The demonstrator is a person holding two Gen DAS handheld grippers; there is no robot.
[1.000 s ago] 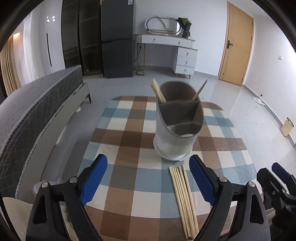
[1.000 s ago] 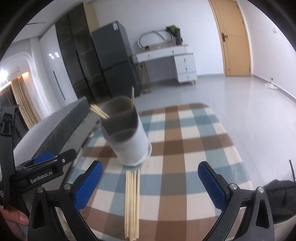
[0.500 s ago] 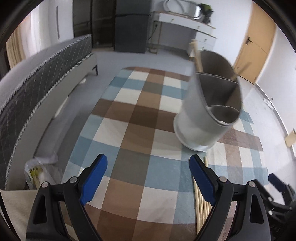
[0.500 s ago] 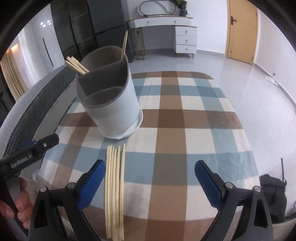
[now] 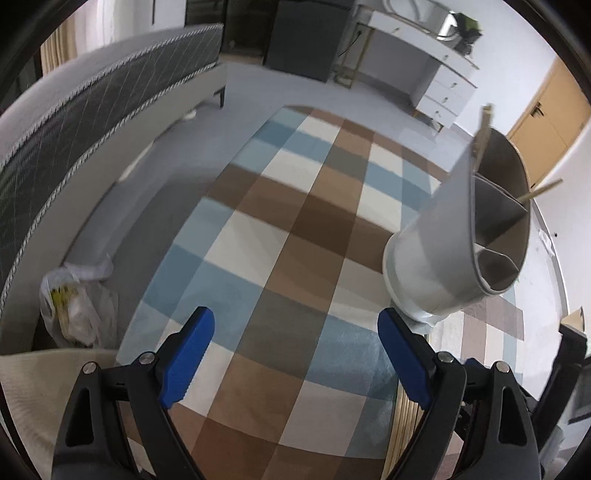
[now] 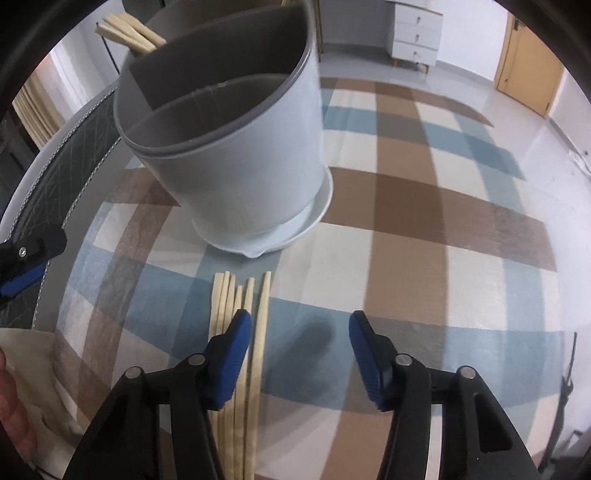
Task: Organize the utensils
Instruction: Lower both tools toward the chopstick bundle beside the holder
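Observation:
A white utensil holder (image 6: 236, 147) with grey divided compartments stands on the checked tablecloth (image 6: 406, 229); a few wooden chopsticks (image 6: 129, 33) stick out of its far compartment. It also shows at the right of the left wrist view (image 5: 454, 251). Several loose chopsticks (image 6: 240, 332) lie side by side on the cloth just in front of the holder. My right gripper (image 6: 301, 354) is open and low over the cloth, its left finger over the loose chopsticks. My left gripper (image 5: 291, 358) is open and empty, left of the holder.
The table's left edge drops to the floor, where a plastic bag (image 5: 74, 306) lies beside a grey bed (image 5: 92, 110). A white dresser (image 5: 436, 74) and a wooden door (image 5: 546, 114) stand at the far wall. The left gripper's tip shows in the right wrist view (image 6: 26, 258).
My right gripper has come down and forward towards the loose chopsticks and narrowed its opening. My left gripper has swung left, so the holder now sits at the right of its view.

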